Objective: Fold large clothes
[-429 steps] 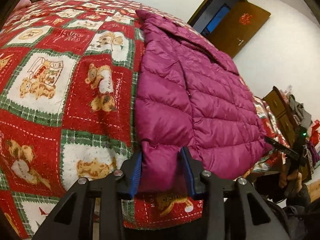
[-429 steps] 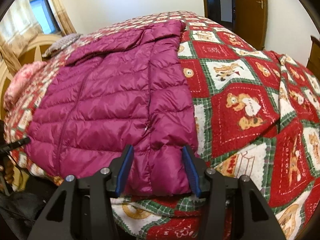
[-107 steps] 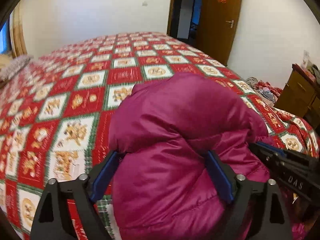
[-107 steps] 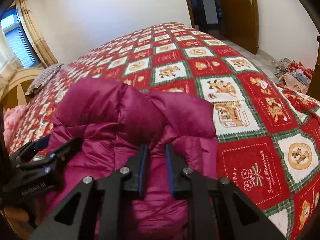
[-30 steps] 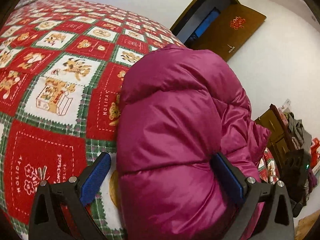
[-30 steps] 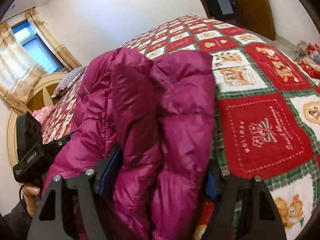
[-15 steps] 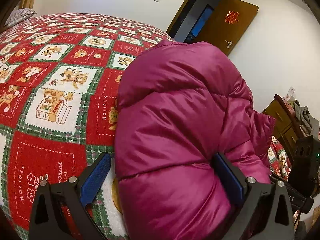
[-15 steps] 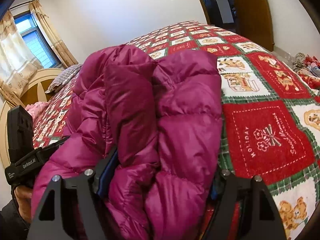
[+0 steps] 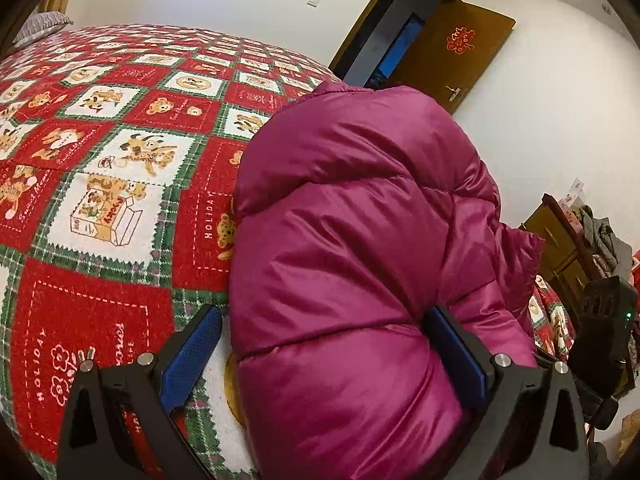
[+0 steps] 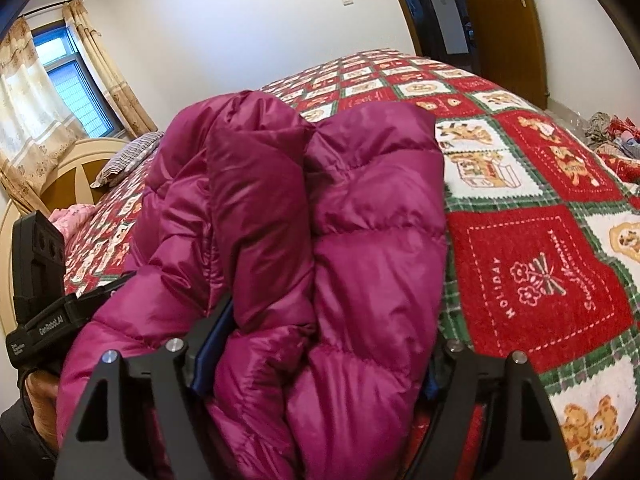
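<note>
A magenta puffer jacket (image 9: 352, 220) lies folded into a thick bundle on a red, green and white bear-patterned bedspread (image 9: 100, 160). My left gripper (image 9: 323, 312) straddles the bundle's near end, open. Its left blue pad (image 9: 192, 352) stands clear of the fabric and its right pad (image 9: 456, 344) touches it. In the right wrist view the jacket (image 10: 360, 200) fills my right gripper (image 10: 330, 332). Fabric bulges over both pads, and the jaws are opening. The left gripper's body (image 10: 40, 300) and the hand holding it (image 10: 36, 392) show at the left.
A brown door (image 9: 452, 48) stands open beyond the bed. A wooden dresser piled with clothes (image 9: 568, 232) is at the right. A striped pillow (image 10: 128, 160), the headboard (image 10: 68, 176) and a curtained window (image 10: 60, 80) lie at the far left. Clothes (image 10: 612, 128) lie on the floor.
The bundle stays between both pairs of jaws. The right jaws stand a touch wider than half a second ago. Both views have shifted only slightly.
</note>
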`<state>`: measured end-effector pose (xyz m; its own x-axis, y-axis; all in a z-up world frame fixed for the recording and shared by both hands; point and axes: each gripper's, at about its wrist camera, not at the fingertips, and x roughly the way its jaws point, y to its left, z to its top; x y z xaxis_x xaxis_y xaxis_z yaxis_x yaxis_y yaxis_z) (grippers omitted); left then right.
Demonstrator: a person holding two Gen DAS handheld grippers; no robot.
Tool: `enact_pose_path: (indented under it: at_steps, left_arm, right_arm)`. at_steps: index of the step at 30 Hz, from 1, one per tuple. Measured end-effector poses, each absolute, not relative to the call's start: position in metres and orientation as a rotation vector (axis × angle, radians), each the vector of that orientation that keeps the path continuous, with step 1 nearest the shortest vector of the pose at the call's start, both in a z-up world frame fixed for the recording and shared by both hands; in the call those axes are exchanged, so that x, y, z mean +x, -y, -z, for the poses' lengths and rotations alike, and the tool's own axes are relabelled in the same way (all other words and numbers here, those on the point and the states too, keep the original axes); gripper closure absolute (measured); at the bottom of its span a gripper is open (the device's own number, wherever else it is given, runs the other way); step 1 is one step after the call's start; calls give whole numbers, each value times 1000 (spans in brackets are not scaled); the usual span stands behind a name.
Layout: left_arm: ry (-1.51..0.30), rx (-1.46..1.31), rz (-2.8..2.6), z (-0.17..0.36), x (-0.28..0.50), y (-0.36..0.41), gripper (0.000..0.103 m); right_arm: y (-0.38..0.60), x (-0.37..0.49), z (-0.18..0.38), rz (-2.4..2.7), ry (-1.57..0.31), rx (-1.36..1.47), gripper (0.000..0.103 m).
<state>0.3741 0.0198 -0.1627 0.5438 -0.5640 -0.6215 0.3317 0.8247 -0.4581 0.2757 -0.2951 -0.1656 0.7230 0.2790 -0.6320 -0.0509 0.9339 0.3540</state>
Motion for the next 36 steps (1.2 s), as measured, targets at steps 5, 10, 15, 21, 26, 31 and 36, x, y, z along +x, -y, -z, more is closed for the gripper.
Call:
enact_pose_path:
  at_steps: [5, 10, 15, 21, 26, 31, 36]
  left_arm:
    - [-844, -299, 539, 162, 374, -19, 2]
    - [-857, -323, 579, 156, 364, -18, 30]
    - [-885, -356, 586, 151, 345, -24, 35]
    - [-906, -360, 637, 144, 314, -17, 36]
    - [-907, -344, 732, 128, 310, 26, 36]
    - [-862, -290, 796, 112, 317, 88, 36]
    - [-863, -148, 740, 123, 338, 141, 36]
  right_arm:
    - [293, 279, 164, -198, -764, 312, 28]
    - [283, 274, 158, -224, -784, 309, 57]
    - [268, 254, 148, -192, -801, 292, 65]
    - [270, 205, 135, -163, -768, 335, 69]
    - [303, 175, 110, -91, -684, 379, 70]
    - [357, 168, 95, 0, -632, 413, 71]
    - [403, 208, 120, 65, -697, 455, 71]
